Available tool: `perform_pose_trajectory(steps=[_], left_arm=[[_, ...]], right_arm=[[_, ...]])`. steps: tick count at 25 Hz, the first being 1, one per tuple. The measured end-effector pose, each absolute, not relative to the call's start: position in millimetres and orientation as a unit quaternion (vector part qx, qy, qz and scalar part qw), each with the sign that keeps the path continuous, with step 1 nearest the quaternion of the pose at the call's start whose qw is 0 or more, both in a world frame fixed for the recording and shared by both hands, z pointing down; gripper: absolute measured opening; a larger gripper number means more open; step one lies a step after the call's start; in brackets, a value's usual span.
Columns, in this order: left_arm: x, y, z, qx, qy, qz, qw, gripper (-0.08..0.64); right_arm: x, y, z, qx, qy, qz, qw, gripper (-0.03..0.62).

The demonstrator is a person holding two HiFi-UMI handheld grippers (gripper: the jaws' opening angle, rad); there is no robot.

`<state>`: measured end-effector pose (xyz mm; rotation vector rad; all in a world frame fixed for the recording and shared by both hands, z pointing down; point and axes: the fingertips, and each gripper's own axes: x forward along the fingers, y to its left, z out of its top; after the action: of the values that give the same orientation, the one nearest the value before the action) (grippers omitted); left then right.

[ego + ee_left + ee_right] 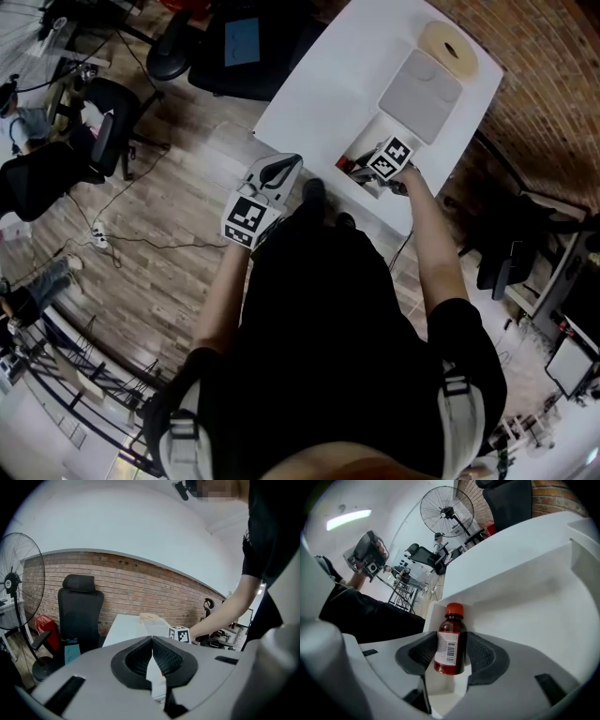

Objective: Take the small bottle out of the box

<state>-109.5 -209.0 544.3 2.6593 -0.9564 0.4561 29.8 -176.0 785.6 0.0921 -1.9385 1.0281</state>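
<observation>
The small bottle (450, 641), dark brown with a red cap and a white barcode label, lies inside the white box (525, 602) near its corner. My right gripper (451, 653) reaches down into the box (367, 141), and its two pads press on the bottle's sides. In the head view this gripper (380, 180) covers the bottle. My left gripper (284, 167) hangs off the table's near-left edge, over the floor. Its jaws (152, 641) are shut with nothing between them.
The white table (319, 84) also carries the box's grey lid (420, 94) and a tape roll (447, 47) behind the box. A black office chair (79, 611) and a standing fan (14, 583) are beside the table; a brick wall runs behind it.
</observation>
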Motion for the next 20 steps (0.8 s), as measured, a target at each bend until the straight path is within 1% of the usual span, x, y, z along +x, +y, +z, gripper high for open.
perform_pose_trajectory(steps=[3,6,16,20], left_arm=[[-109.6,-208.8,544.6,0.919,-0.332,0.158,0.141,0.02],[-109.4,-209.0,542.5,0.918,-0.335,0.156,0.142,0.02],[-105.2,-207.3,536.8,0.92,-0.335,0.151,0.135,0.02],[-100.1,-200.6,532.8,0.922,-0.332,0.15,0.132,0.02]], right_arm=[[29.8,-175.3,787.1,0.024,-0.772,0.443,0.456,0.183],[30.1,-176.2,786.2,0.026,-0.77,0.444,0.458,0.189],[30.6,-177.8,780.2,0.059,-0.804,0.359,0.471,0.186],[31.9,-175.8,774.2,0.078,-0.818,0.331,0.463,0.186]])
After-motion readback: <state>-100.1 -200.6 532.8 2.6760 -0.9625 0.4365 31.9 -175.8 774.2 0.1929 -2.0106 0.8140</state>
